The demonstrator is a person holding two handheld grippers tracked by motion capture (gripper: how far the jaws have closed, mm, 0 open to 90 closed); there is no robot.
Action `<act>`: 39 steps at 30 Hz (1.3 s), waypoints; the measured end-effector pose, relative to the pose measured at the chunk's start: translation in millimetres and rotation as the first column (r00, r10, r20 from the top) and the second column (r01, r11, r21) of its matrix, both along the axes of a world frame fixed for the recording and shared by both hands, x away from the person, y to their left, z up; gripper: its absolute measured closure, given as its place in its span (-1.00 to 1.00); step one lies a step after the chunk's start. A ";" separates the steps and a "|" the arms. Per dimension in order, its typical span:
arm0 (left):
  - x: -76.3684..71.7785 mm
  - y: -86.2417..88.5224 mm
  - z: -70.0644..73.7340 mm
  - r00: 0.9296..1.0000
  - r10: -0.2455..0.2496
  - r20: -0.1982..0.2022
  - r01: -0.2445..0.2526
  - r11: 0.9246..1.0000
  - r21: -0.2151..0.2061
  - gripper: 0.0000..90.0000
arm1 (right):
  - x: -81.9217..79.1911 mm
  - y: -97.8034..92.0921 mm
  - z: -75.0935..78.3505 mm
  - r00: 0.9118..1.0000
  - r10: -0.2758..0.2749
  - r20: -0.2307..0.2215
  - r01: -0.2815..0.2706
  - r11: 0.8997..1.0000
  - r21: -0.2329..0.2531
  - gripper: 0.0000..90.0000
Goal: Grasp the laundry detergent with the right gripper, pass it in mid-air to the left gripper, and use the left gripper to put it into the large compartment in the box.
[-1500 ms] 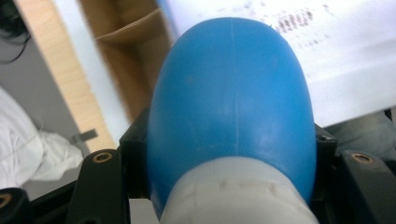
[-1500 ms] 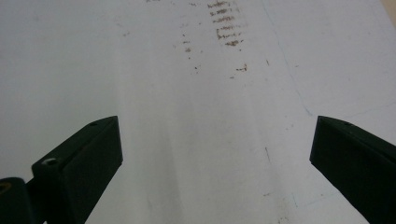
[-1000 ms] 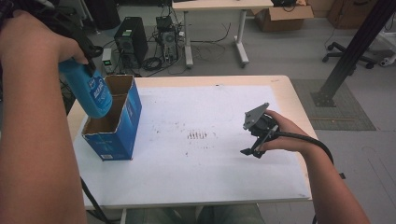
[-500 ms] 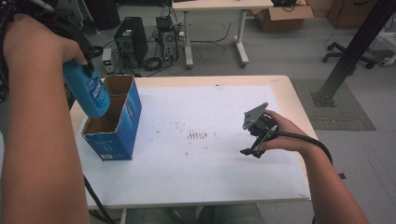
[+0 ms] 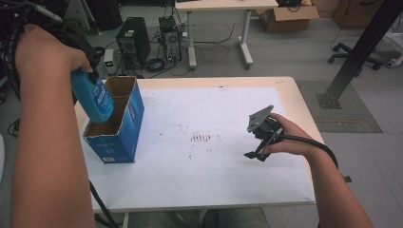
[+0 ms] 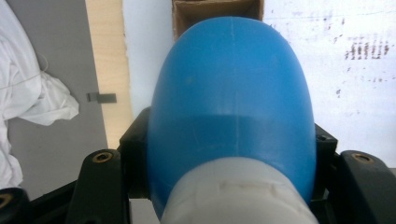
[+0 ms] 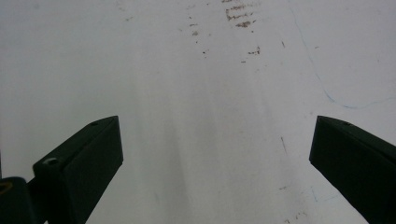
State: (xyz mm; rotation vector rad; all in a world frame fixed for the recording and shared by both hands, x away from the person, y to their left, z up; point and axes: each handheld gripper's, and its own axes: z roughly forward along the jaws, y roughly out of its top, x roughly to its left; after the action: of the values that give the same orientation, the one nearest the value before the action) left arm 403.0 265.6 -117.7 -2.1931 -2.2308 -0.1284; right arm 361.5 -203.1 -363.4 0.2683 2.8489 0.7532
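Observation:
My left gripper point(image 5: 88, 76) is shut on a blue bottle point(image 5: 92, 97) and holds it bottom-down over the open top of a blue cardboard box point(image 5: 121, 130) at the table's left side. From the left gripper view the blue bottle point(image 6: 231, 107) sits between the jaws, its white cap end nearest the camera, the brown inside of the box point(image 6: 215, 11) just beyond it. My right gripper point(image 5: 254, 154) rests low over the white table sheet at the right, jaws wide apart. Its fingertips point(image 7: 91, 154) frame bare sheet with nothing between them.
The white sheet point(image 5: 199, 166) covers most of the wooden table point(image 5: 299, 95) and carries brown smudges point(image 5: 200, 137) near its middle. On the floor behind are computer towers point(image 5: 133, 42), cables, another desk and a cardboard box point(image 5: 287, 14). A black post point(image 5: 356, 52) stands at the right.
The left hand has carried the blue bottle slightly right and down, closer over the box opening. The right gripper has stayed put.

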 end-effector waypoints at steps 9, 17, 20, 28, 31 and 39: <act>5.0 3.7 -21.0 1.000 -0.003 -0.005 0.003 1.000 -0.010 -0.14 | -1.4 0.4 -0.3 1.000 -0.001 -0.003 0.001 1.000 0.004 -0.94; 10.2 3.8 -39.5 1.000 -0.012 -0.008 0.012 1.000 -0.016 -0.14 | -1.5 0.5 -2.9 1.000 -0.003 -0.005 0.003 1.000 0.006 -0.94; 12.3 3.3 -47.6 1.000 -0.022 -0.019 0.021 1.000 -0.013 -0.14 | -1.5 0.2 -3.6 1.000 -0.004 -0.005 0.004 1.000 0.005 -0.94; 13.7 6.1 -63.7 0.999 -0.028 -0.028 0.027 0.999 -0.023 -0.14 | -1.2 -0.9 -3.8 1.000 -0.008 -0.006 0.008 1.000 0.010 -0.94; 13.9 6.4 -68.3 0.999 -0.029 -0.025 0.028 0.999 -0.022 -0.14 | -1.4 -0.6 -3.5 1.000 -0.006 -0.005 0.006 1.000 0.009 -0.94; 15.9 8.8 -94.6 0.999 -0.036 -0.035 0.035 0.999 -0.033 -0.15 | -2.1 -0.1 -5.4 1.000 -0.004 -0.004 0.004 1.000 0.016 -0.94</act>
State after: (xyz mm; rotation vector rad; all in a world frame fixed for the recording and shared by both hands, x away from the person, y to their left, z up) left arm 418.9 274.4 -212.3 -2.2332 -2.1923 -0.0529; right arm 359.4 -203.2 -368.8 0.2780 2.8461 0.7763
